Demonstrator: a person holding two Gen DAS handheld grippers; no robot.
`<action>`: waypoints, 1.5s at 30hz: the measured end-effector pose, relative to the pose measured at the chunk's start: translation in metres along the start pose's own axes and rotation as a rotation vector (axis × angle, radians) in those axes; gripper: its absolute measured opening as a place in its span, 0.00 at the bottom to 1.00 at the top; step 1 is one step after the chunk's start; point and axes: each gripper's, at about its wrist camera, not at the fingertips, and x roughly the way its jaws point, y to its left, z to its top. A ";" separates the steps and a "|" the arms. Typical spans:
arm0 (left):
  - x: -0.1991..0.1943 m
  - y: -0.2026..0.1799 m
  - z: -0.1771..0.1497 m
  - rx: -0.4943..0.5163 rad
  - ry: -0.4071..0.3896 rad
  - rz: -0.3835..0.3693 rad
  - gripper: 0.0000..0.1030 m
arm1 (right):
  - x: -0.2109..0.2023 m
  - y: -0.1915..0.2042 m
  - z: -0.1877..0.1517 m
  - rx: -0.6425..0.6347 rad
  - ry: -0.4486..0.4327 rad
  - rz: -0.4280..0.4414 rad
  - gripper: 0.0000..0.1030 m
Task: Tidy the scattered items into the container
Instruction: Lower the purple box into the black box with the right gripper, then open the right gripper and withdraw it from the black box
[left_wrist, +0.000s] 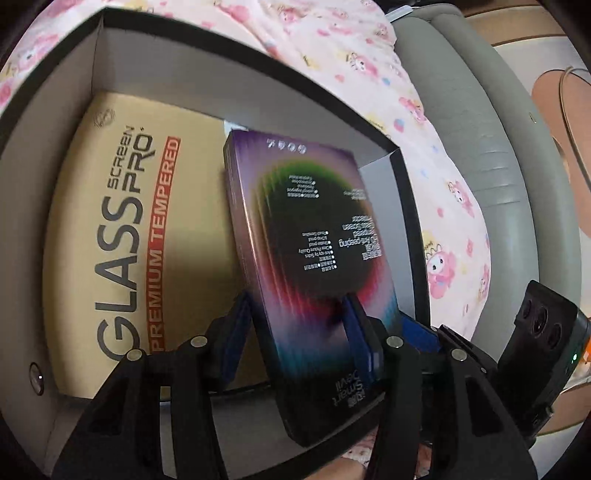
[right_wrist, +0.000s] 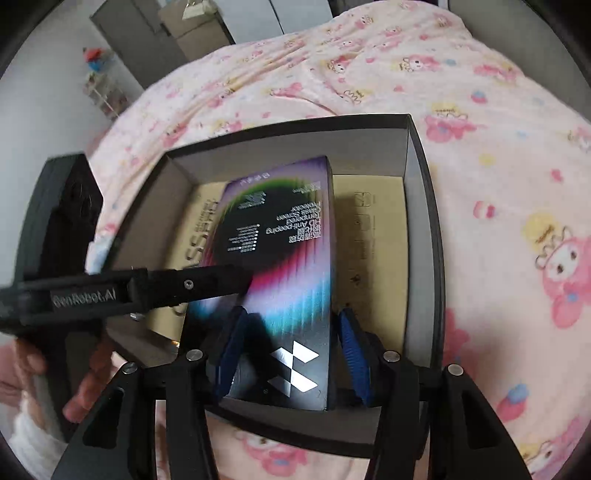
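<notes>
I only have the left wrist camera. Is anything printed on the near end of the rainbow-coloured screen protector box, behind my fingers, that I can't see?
Observer: A white diamond-pattern logo on the rainbow-coloured screen protector box.
Operator: Does the tan package continue beneath it?
Observer: Yes, the flat tan cardboard package shows on both sides of it, inside the black cardboard container.
Operator: Where's the right gripper?
Observer: The right gripper has its blue-padded fingers either side of that box's near end; whether they press, I cannot tell.

A bed under a pink cartoon-print quilt (right_wrist: 369, 66) fills the room. Grey wardrobe doors (right_wrist: 136, 33) and a small shelf of toys (right_wrist: 98, 81) stand beyond it, with a grey padded bed frame (left_wrist: 476, 122) alongside in soft daylight.
</notes>
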 end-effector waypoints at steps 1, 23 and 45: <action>0.001 0.001 0.000 0.000 0.003 0.003 0.50 | 0.001 0.002 0.000 -0.015 0.000 -0.019 0.45; 0.005 0.000 0.010 0.018 0.018 0.284 0.45 | -0.038 -0.040 0.007 0.162 -0.184 -0.147 0.38; 0.053 -0.035 0.024 0.145 0.146 0.304 0.43 | -0.028 -0.073 0.007 0.315 -0.142 -0.041 0.39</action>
